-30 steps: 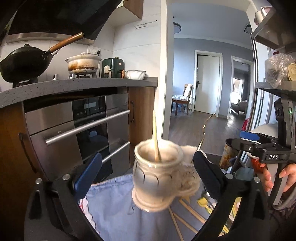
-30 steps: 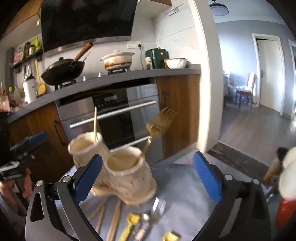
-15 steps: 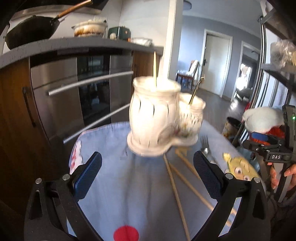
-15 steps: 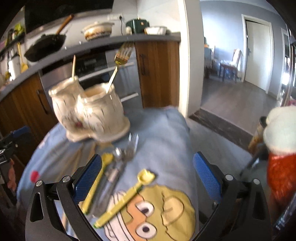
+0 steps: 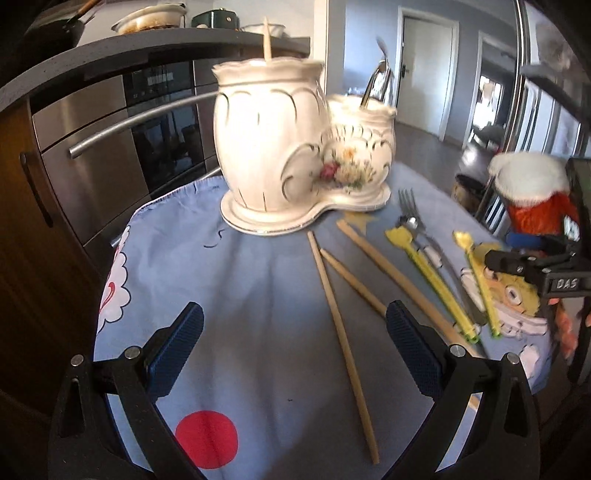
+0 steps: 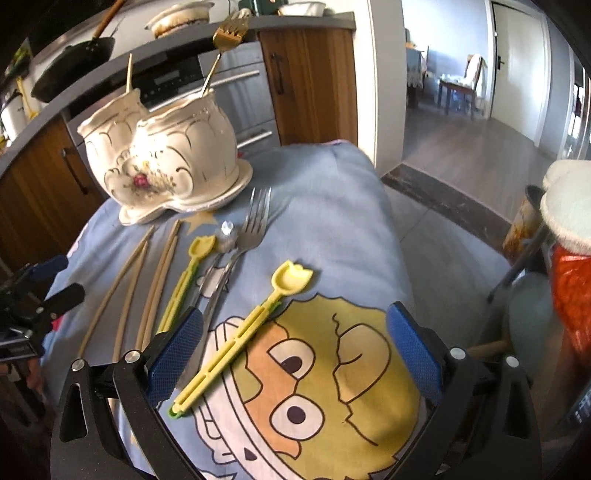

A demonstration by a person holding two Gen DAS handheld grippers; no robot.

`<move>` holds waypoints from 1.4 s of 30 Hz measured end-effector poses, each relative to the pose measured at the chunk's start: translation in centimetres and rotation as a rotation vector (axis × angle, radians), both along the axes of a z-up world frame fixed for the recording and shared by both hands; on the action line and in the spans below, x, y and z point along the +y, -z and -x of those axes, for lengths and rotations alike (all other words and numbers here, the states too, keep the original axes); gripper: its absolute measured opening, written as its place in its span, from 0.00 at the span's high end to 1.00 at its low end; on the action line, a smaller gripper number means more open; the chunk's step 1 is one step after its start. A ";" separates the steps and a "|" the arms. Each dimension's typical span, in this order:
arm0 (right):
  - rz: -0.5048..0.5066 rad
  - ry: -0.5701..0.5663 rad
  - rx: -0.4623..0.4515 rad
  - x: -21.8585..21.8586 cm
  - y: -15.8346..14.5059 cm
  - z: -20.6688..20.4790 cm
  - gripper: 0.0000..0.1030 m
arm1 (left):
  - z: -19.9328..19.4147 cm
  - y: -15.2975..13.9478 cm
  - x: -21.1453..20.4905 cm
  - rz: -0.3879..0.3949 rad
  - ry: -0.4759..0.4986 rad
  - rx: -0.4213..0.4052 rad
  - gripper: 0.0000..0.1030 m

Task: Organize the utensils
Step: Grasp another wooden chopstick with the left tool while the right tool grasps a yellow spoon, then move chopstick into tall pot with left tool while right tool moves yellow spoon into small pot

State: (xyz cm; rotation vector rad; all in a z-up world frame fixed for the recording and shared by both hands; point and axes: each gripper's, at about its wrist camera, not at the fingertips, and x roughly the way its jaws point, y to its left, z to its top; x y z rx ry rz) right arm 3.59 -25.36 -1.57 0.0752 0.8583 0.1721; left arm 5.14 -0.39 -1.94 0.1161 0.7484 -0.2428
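Note:
A cream double-pot utensil holder stands at the far side of the blue cloth. One pot holds a single chopstick, the other a gold fork. On the cloth lie several wooden chopsticks, two yellow spoons, a steel fork and a steel spoon. My left gripper is open and empty above the chopsticks. My right gripper is open and empty above a yellow spoon.
The blue cartoon-print cloth covers a small table. Behind it are an oven and wooden cabinets. A red and white plush sits at the right edge. An open hallway lies beyond.
Both grippers have pulled back and tilted down from the holder, so the cloth and loose utensils now fill the views. Both stay open and empty.

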 end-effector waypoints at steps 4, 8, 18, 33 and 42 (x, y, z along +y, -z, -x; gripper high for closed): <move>-0.023 -0.011 0.017 0.2 0.1 -0.2 0.09 | 0.1 0.2 -0.4 -0.017 0.022 0.009 0.10; -0.020 -0.017 0.044 0.7 0.1 -0.5 0.43 | -0.2 0.7 -0.5 -0.006 0.041 0.051 0.26; 0.043 -0.059 0.080 2.8 0.4 -1.1 0.66 | -0.2 1.9 -2.1 -0.039 0.108 0.099 0.63; 0.152 -0.174 0.107 2.5 0.2 -0.9 0.86 | -0.6 0.9 -0.2 -0.076 0.145 0.173 0.95; 0.140 -0.183 0.051 2.5 -0.2 -0.2 0.90 | -0.7 1.2 -0.1 -0.059 0.147 0.169 0.95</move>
